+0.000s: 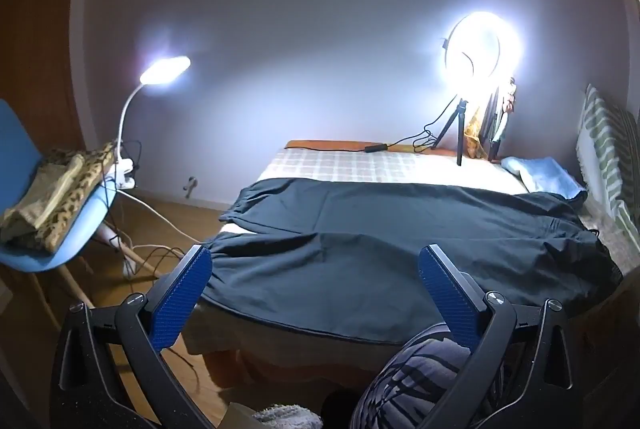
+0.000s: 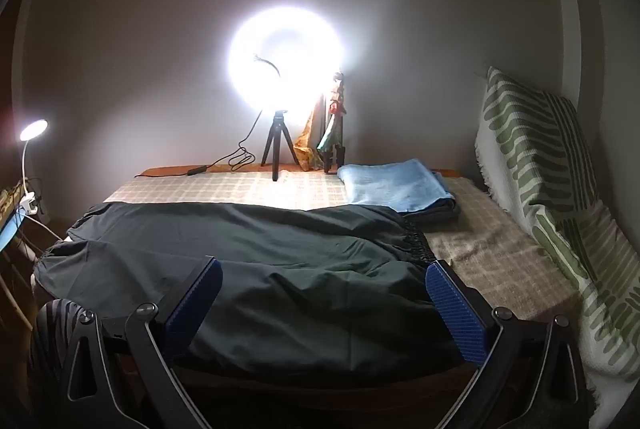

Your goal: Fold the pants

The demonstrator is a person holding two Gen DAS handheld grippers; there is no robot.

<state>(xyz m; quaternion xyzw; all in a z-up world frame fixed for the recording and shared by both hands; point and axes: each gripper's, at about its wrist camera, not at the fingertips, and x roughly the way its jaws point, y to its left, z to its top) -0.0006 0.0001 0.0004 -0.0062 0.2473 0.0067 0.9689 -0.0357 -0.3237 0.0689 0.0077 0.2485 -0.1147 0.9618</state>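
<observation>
While the dark pants (image 1: pixel 360 249) lie spread flat across the middle of both frames on the checked bed (image 1: pixel 360 163), we hold our left gripper (image 1: pixel 316 293) and right gripper (image 2: pixel 324 303) wide open and empty, so no fold looks started yet.

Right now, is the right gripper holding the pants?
No. The right gripper hangs open above the dark pants, which lie spread flat on the bed, its blue pads clear of the fabric.
</observation>
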